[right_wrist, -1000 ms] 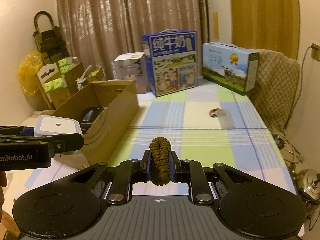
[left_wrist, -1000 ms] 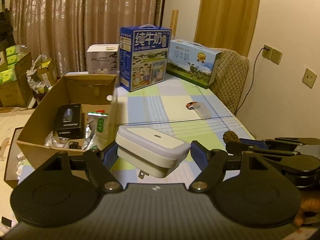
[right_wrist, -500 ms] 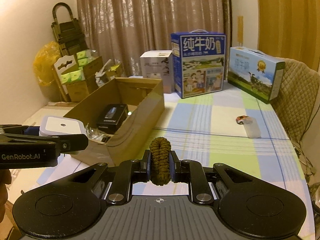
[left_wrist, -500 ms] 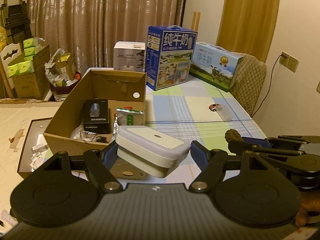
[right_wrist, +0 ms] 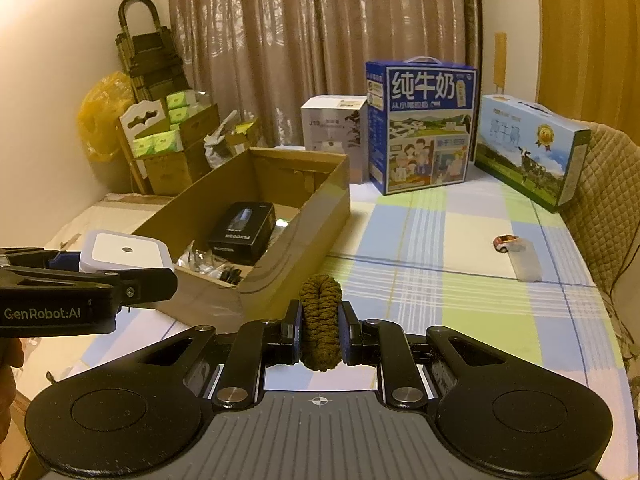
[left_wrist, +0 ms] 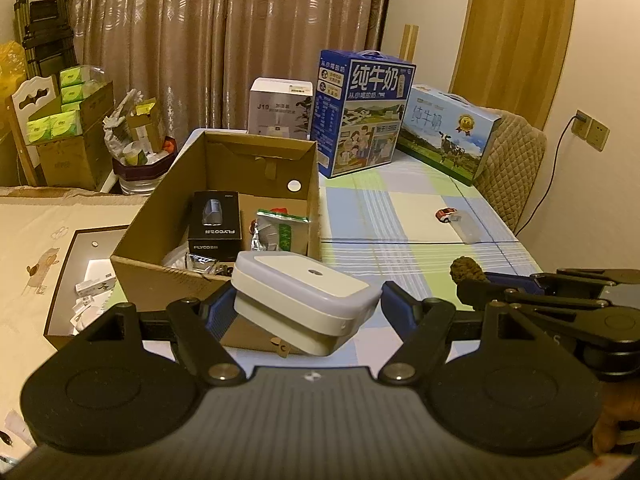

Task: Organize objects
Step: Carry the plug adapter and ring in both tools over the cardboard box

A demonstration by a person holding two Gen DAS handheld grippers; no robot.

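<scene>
My left gripper is shut on a white square plug-in device, held tilted in the air just before the near wall of an open cardboard box. The same device and the left gripper show at the left of the right wrist view. My right gripper is shut on a brown fuzzy roll, above the checked tablecloth to the right of the box. Inside the box lie a black FLYCO carton, a green-and-silver pouch and small packets.
At the table's back stand a tall blue milk carton, a lower blue milk case and a white J10 box. A small toy car and a clear case lie on the cloth. A padded chair is on the right, stacked boxes on the left.
Both grippers have moved sideways with their loads. The cardboard box and back cartons now sit further right in both views, and the white device is now in front of the box's near wall.
</scene>
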